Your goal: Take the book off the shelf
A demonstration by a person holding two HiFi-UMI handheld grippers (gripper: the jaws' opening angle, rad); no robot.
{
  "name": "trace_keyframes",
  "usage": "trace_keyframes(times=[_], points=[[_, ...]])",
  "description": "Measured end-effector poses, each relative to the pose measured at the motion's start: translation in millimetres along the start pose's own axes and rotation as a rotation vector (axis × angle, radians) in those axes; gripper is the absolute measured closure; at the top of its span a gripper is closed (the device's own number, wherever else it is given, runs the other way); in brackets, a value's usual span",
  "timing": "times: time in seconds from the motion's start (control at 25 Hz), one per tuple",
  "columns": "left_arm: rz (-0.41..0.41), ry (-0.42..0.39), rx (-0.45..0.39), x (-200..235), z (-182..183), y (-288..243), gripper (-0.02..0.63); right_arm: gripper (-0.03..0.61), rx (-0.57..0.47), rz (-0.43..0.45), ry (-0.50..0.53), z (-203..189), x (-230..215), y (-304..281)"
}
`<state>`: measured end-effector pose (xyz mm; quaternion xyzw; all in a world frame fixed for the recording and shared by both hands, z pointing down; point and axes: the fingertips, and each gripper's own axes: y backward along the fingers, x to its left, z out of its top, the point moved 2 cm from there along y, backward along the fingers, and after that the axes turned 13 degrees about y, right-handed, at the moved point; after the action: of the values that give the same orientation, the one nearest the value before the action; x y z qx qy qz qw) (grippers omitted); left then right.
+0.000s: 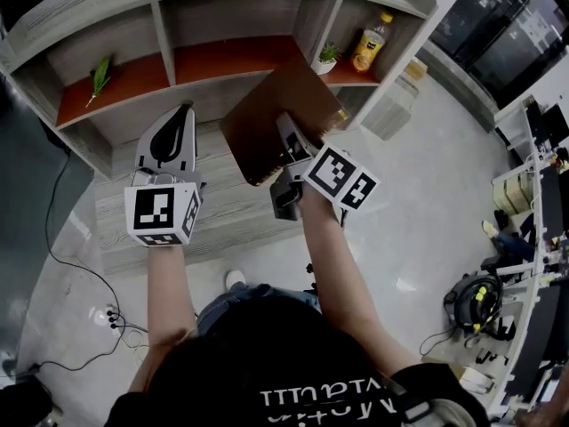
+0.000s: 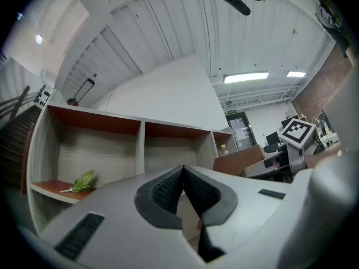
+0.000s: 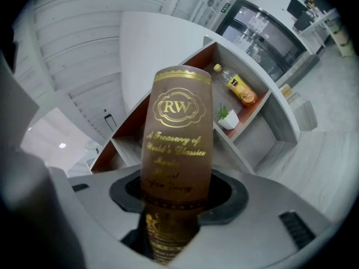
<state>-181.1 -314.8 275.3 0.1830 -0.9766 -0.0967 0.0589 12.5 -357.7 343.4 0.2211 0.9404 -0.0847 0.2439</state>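
A brown book (image 1: 271, 118) with gold lettering on its spine (image 3: 176, 144) is held out in front of the wooden shelf (image 1: 124, 34), clear of its compartments. My right gripper (image 1: 293, 145) is shut on the book's lower part, its dark pads pressing both covers. My left gripper (image 1: 173, 136) hangs to the left of the book in front of the shelf's middle compartment, its jaws shut with nothing between them (image 2: 184, 186).
A green leaf (image 1: 100, 76) lies in the left compartment. A small potted plant (image 1: 325, 59) and a yellow bottle (image 1: 370, 41) stand in the right compartment. Cables run over the floor at the left (image 1: 62, 238), and cluttered benches line the right side (image 1: 533, 221).
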Motion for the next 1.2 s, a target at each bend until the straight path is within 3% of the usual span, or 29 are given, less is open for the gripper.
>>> trace_keyframes(times=[0.84, 1.2], points=[[-0.029, -0.032, 0.006, -31.4, 1.7, -5.0, 0.603, 0.344, -0.105, -0.042, 0.569, 35.1, 25.0, 31.6], [-0.031, -0.05, 0.006, -39.3, 7.4, -4.9, 0.603, 0.344, -0.159, -0.076, 0.749, 52.4, 32.6, 43.9]])
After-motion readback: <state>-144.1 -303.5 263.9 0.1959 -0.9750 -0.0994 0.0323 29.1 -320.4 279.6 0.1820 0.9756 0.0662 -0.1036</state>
